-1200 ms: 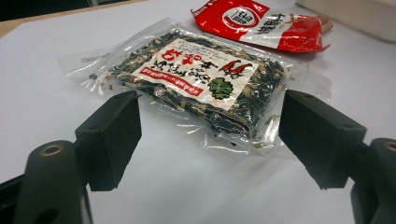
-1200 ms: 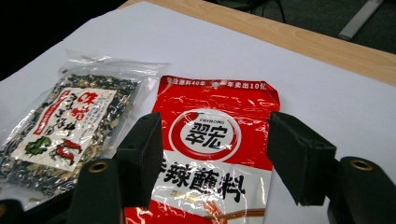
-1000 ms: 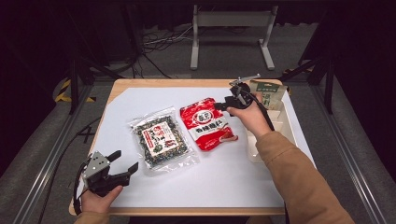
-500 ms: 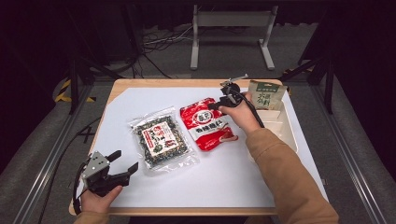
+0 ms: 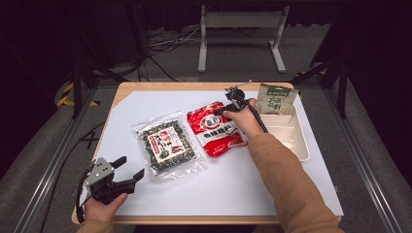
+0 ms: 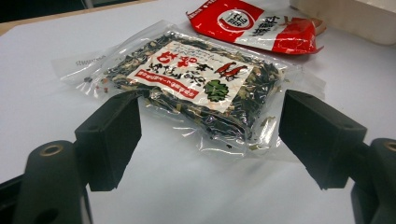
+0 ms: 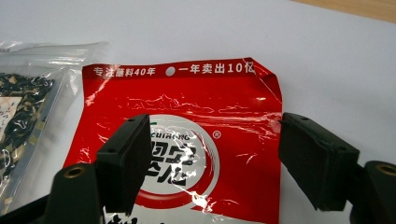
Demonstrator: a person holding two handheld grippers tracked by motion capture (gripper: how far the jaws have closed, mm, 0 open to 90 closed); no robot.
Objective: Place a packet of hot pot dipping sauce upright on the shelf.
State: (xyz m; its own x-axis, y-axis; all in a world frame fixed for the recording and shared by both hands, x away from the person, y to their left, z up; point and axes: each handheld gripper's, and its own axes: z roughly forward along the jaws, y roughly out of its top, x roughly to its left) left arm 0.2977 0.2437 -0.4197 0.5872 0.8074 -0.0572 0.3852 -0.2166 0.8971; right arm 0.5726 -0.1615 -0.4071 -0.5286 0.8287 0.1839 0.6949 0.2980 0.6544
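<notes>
The white-covered worktop (image 5: 194, 194) carries a shallow cream plastic tray (image 5: 296, 141) with a green-topped paper pouch (image 5: 276, 99) propped at its far end. The glossy red foil packet (image 7: 187, 140) lies flat under the right tool (image 7: 210, 140), jaws apart. The clear bag of dark dried spices (image 6: 196, 88) lies just beyond the left tool (image 6: 205, 135), also parted.

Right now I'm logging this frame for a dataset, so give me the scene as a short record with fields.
surface: white table top
red packet: lies flat, mid table
clear packet: dark dried mix, flat, left of the red one
green pouch: upright at the far end of the tray
tray: white, right side
left claw: open, near corner, facing the clear packet
right claw: open, jaws above the red packet
</notes>
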